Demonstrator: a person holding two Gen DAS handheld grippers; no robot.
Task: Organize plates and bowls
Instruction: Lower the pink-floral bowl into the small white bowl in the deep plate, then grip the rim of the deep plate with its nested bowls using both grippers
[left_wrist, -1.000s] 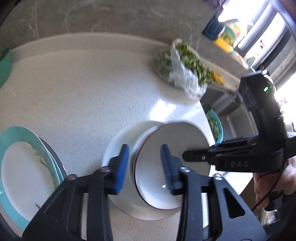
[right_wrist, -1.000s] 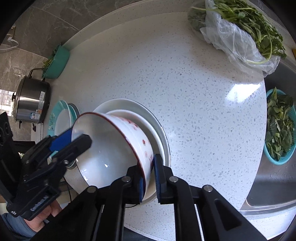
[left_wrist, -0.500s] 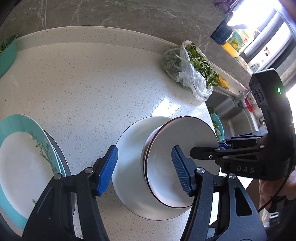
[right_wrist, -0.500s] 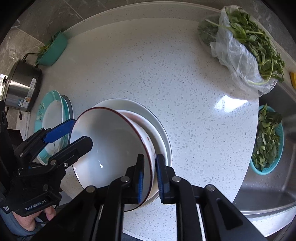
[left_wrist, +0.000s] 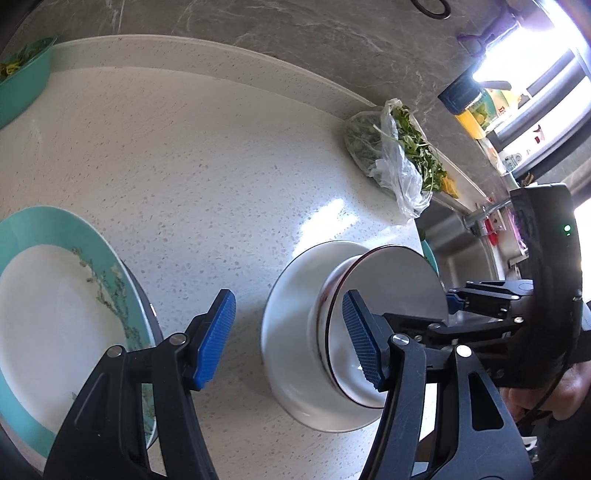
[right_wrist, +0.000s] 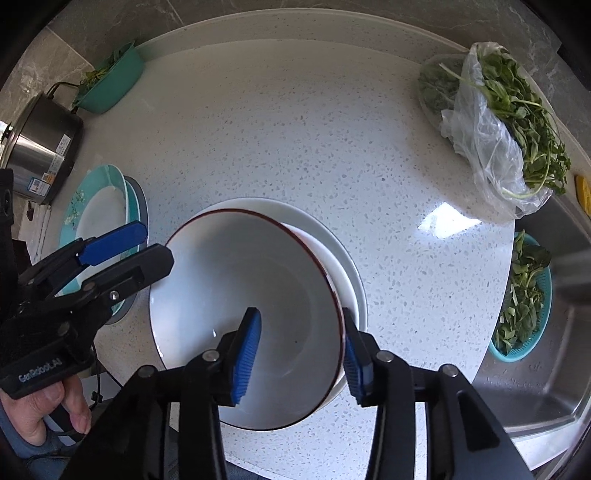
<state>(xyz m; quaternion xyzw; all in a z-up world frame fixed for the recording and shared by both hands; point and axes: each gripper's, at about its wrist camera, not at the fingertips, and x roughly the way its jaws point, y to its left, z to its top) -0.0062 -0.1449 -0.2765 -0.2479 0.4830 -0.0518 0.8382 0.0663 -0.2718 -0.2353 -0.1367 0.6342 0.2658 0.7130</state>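
Note:
A white bowl with a dark red rim (right_wrist: 240, 288) sits level, nested in another white bowl (right_wrist: 338, 269) on a white plate (right_wrist: 295, 212) near the counter's front edge. My right gripper (right_wrist: 301, 360) straddles the bowl's near rim, one pad inside and one outside. Its jaws are opening and neither pad presses on the rim. My left gripper (left_wrist: 288, 332) stands open over the plate's (left_wrist: 291, 314) left side, beside the bowl (left_wrist: 391, 280), holding nothing. A teal-rimmed plate (left_wrist: 55, 314) lies on a dark plate to the left.
A plastic bag of greens (right_wrist: 498, 122) lies at the back right. A teal basket of greens (right_wrist: 524, 295) rests at the sink (right_wrist: 546, 387). A steel pot (right_wrist: 40, 147) and a teal tub (right_wrist: 110, 88) stand at the back left. A hand (right_wrist: 37, 417) holds the left gripper.
The right jaws have let go of the red-rimmed bowl's rim, and the bowl went from tilted to level in the stack. The left jaws widened and drew back to the left.

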